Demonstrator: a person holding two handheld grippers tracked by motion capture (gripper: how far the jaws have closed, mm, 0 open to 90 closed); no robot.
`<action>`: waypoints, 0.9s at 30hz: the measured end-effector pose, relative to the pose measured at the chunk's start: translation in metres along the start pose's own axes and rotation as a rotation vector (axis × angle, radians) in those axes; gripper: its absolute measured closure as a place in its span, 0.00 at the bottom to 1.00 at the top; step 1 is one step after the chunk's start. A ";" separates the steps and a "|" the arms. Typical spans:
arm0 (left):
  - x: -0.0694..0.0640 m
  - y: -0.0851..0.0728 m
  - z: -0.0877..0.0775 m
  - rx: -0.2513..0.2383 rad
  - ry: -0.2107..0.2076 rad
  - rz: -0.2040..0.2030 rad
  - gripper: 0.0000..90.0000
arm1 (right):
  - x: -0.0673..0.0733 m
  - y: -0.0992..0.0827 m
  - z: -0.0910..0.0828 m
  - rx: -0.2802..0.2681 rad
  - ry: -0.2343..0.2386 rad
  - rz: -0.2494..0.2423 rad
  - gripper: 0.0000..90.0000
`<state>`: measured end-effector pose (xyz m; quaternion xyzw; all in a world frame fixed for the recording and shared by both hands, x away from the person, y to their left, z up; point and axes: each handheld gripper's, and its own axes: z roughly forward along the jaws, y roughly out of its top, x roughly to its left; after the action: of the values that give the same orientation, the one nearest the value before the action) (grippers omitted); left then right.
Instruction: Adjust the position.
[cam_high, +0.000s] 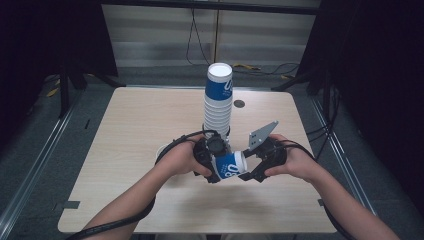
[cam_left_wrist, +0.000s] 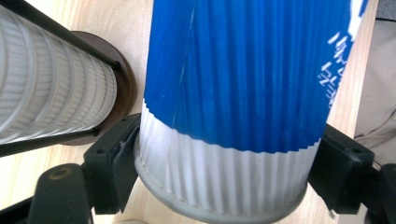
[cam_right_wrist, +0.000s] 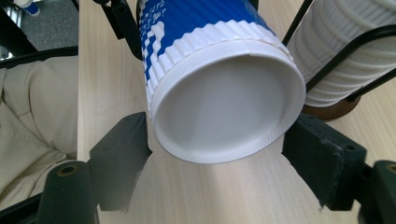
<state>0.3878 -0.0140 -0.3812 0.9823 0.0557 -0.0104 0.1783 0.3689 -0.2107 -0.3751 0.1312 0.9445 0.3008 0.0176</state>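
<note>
1. The person leans over the pale wooden bench (cam_high: 140, 150) with a set of tongs in each hand, both brought together near the middle of it.
2. Between the two sets lies a blue and white ribbed paper cup (cam_high: 230, 165), tipped on its side just above the bench top.
3. The left tongs (cam_high: 212, 167) are closed on the white base end of the cup; in the left gripper view both black pads press against the ribbed wall.
4. The right tongs (cam_high: 248, 167) sit at the cup's mouth end. In the right gripper view the white rim hangs between the two jaws, with a sliver of space at each side, so they look parted and not clamping.
5. Right behind the hands stands a tall stack of cups (cam_high: 218, 105) of the same kind, held upright by thin black rods on a round dark base.
6. A small dark disc (cam_high: 239, 104) lies on the bench beside the stack.
</note>
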 end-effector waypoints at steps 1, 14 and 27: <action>0.000 0.000 0.000 0.000 0.000 0.000 0.23 | 0.000 0.000 0.000 0.000 0.000 0.000 0.26; -0.002 0.004 0.003 0.026 -0.013 0.016 0.22 | 0.000 0.003 0.003 0.047 0.013 -0.011 0.30; -0.003 0.005 0.005 0.050 -0.005 0.036 0.22 | 0.002 0.008 0.009 0.065 0.029 -0.032 0.33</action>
<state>0.3852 -0.0206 -0.3836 0.9873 0.0374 -0.0113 0.1539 0.3697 -0.1989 -0.3778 0.1121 0.9559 0.2715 0.0044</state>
